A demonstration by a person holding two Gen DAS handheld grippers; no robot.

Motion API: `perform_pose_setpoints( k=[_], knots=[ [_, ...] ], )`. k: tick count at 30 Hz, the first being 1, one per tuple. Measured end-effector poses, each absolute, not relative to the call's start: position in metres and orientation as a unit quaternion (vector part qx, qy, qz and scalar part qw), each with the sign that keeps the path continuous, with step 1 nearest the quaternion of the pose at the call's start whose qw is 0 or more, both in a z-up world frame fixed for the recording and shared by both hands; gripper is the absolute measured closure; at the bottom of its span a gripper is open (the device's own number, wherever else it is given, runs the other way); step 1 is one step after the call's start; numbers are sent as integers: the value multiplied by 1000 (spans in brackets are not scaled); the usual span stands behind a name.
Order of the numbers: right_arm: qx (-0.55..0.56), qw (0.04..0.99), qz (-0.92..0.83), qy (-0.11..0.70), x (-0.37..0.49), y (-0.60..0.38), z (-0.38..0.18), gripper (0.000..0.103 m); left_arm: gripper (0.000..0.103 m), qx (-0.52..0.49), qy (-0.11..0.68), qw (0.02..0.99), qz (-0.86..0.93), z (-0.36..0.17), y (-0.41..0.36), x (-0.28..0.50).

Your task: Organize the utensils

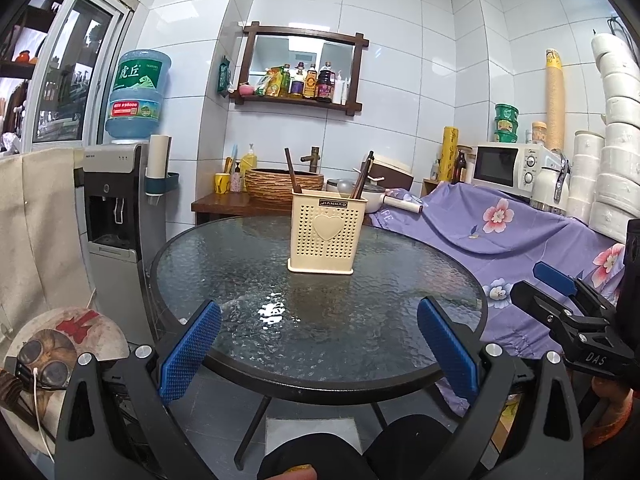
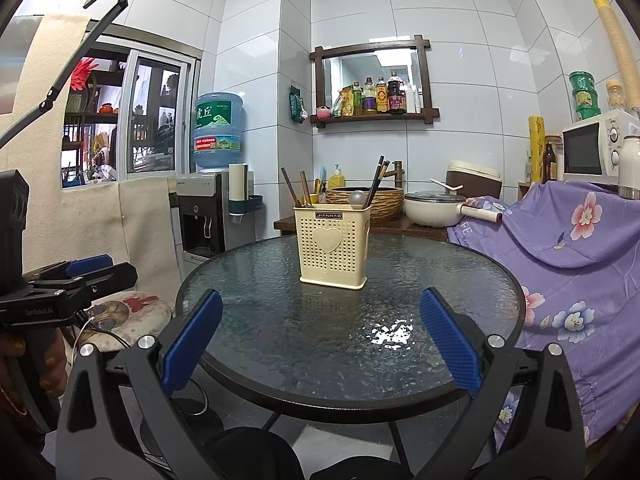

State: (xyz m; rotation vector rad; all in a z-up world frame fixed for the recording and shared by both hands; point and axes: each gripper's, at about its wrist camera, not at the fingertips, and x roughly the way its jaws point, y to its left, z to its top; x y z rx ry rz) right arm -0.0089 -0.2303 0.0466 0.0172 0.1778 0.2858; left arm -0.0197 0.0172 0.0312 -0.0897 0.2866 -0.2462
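A cream perforated utensil holder (image 1: 327, 232) (image 2: 333, 244) with a heart on its front stands upright on the round glass table (image 1: 256, 280) (image 2: 460, 280). Dark chopsticks (image 2: 376, 178), brown wooden handles (image 1: 291, 170) (image 2: 289, 184) and a grey spoon (image 2: 357, 198) stick up out of it. My left gripper (image 1: 318, 328) hangs open over the table's near edge, nothing between its blue pads. My right gripper (image 2: 320, 320) is likewise open and empty at the near edge. Each gripper shows at the side of the other's view, right gripper (image 1: 560, 292), left gripper (image 2: 80, 276).
A water dispenser (image 1: 116, 216) (image 2: 204, 212) stands left of the table. A purple floral cloth (image 1: 500, 232) (image 2: 576, 240) covers the counter on the right, under a microwave (image 1: 508, 168). Behind the table are a woven basin (image 1: 276, 184) and a white pot (image 2: 434, 208). A round cushion stool (image 1: 68, 344) sits at lower left.
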Motion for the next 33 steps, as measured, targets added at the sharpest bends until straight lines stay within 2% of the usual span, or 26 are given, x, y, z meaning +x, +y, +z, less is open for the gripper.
perform_pose_setpoints(
  k=[33],
  knots=[
    [14, 985, 135, 108, 0, -226, 41, 6, 6, -35, 147, 981, -120, 32, 16, -13]
  ],
)
